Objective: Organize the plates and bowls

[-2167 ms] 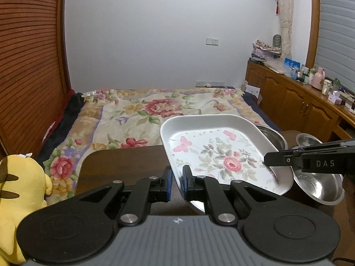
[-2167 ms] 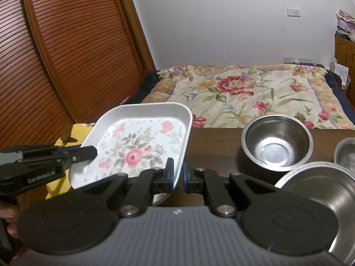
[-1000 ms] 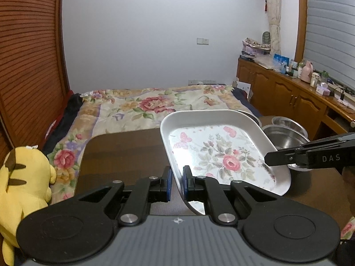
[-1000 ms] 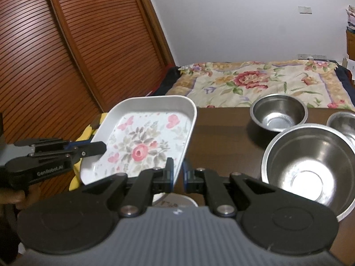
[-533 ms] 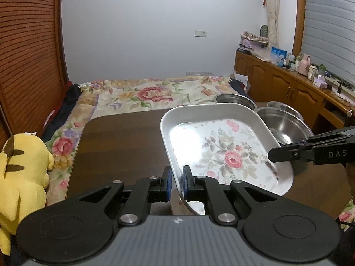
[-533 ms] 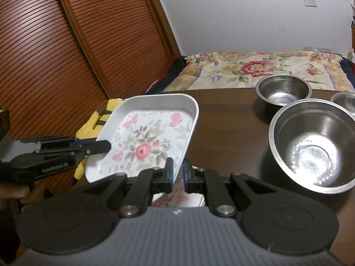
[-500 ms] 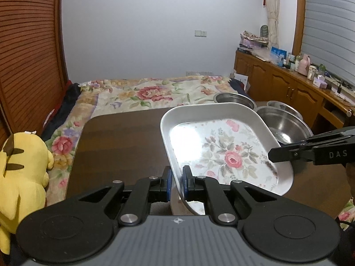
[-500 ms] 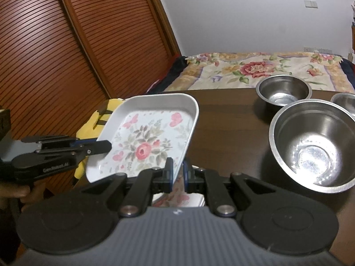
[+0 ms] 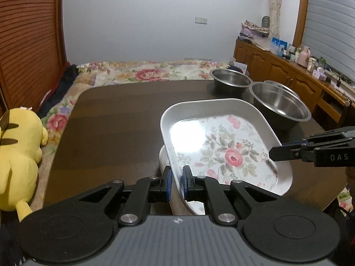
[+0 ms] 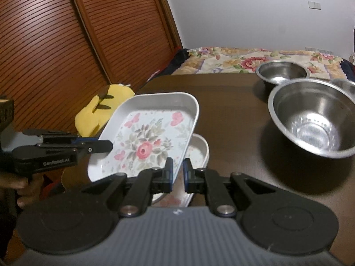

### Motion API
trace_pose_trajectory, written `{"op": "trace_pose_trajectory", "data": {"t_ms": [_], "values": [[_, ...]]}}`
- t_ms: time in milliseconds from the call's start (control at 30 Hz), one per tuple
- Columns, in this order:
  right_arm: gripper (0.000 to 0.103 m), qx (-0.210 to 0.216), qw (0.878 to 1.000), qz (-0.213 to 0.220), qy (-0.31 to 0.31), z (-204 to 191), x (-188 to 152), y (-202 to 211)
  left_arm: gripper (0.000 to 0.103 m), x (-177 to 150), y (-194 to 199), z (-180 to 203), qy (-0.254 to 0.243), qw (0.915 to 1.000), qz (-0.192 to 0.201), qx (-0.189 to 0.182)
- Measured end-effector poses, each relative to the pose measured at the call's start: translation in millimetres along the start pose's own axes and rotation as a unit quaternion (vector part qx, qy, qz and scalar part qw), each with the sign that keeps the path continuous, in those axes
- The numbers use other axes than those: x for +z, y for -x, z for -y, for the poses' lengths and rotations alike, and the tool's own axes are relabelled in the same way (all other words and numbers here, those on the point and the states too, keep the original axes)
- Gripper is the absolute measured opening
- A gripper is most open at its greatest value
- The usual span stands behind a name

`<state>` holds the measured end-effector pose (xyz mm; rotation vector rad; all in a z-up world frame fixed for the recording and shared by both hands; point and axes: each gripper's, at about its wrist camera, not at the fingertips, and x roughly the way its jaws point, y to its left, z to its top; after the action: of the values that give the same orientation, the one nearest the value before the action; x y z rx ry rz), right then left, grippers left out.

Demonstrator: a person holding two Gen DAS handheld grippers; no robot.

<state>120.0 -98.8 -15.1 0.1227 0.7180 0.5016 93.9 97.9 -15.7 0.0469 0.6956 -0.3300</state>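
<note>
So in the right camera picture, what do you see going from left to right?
Left gripper → yellow plush toy → flowery plate → big steel bowl.

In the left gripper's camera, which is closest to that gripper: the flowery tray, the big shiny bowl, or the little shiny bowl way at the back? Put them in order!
From the left gripper:
1. Flowery tray: nearest, its rim pinched between the fingers.
2. Big shiny bowl: past the tray, on the right of the table.
3. Little shiny bowl: farthest, by the table's far edge near the bed.
</note>
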Motion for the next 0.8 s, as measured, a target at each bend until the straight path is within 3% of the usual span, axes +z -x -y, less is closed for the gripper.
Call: {"op": "trace_pose_trajectory", "data": {"t_ms": [567, 800], "values": [[0.011, -0.025, 0.999, 0.003, 0.025, -7, -16, -8, 0.011, -8, -9, 7, -0.015, 0.9996, -0.008, 0.021], [0.011, -0.046, 0.998, 0.027, 0.043, -19, -23, -8, 0.012, -12, -16, 8, -0.024, 0.9989, -0.014, 0.038]]}}
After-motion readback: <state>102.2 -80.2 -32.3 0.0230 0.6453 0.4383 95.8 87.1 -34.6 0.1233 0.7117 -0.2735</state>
